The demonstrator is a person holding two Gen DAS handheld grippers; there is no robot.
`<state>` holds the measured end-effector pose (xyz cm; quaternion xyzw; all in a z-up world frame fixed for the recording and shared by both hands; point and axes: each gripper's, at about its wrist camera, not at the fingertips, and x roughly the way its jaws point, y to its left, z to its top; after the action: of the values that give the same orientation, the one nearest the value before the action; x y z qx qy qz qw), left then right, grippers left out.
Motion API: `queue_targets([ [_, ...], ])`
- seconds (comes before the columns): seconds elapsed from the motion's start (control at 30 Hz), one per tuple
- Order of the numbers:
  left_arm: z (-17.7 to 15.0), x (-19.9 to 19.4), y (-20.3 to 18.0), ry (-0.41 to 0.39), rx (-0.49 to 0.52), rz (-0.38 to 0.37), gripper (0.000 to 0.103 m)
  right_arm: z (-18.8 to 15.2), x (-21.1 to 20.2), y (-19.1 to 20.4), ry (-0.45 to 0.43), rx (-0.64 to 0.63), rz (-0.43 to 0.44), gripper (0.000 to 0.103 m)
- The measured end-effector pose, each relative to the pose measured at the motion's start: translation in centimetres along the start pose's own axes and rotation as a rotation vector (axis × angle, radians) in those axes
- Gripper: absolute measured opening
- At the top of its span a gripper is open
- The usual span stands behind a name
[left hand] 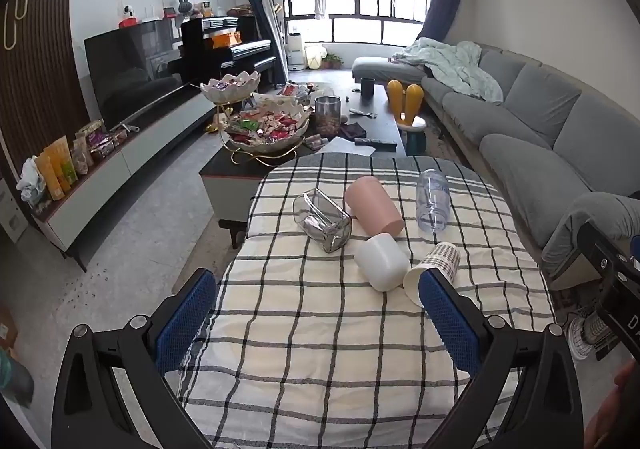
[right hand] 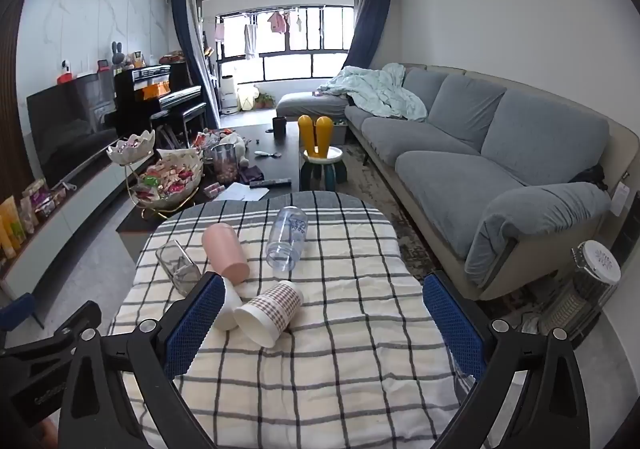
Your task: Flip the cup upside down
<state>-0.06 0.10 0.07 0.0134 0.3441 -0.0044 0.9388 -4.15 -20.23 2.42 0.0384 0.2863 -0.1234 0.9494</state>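
Note:
Several cups lie on their sides on the checked tablecloth (left hand: 320,329): a pink cup (left hand: 374,205) (right hand: 226,253), a white cup (left hand: 382,261) (right hand: 228,309), a checked paper cup (left hand: 434,269) (right hand: 270,311), a clear square cup (left hand: 324,219) (right hand: 178,265) and a clear plastic bottle (left hand: 432,199) (right hand: 286,237). My left gripper (left hand: 316,323) is open and empty, above the cloth just short of the white and paper cups. My right gripper (right hand: 324,323) is open and empty, with its left finger (right hand: 192,323) in front of the white cup.
Beyond the table stands a dark coffee table (left hand: 380,125) with snack bowls (left hand: 266,129), a jar and remotes. A grey sofa (right hand: 480,153) runs along the right. A TV unit (left hand: 132,89) is on the left. A heater (right hand: 584,289) stands at the right.

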Motion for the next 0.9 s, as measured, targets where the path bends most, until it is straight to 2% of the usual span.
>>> queue_targets([
  [0.1,-0.11,-0.35,0.09,-0.03,0.005,0.007,0.103,-0.01,0.01,0.01,-0.002,0.0,-0.001,0.1],
  [0.9,0.01,-0.73,0.14,-0.029,0.003,0.001,0.103,0.01,-0.21,0.01,-0.002,0.002,0.003,0.1],
])
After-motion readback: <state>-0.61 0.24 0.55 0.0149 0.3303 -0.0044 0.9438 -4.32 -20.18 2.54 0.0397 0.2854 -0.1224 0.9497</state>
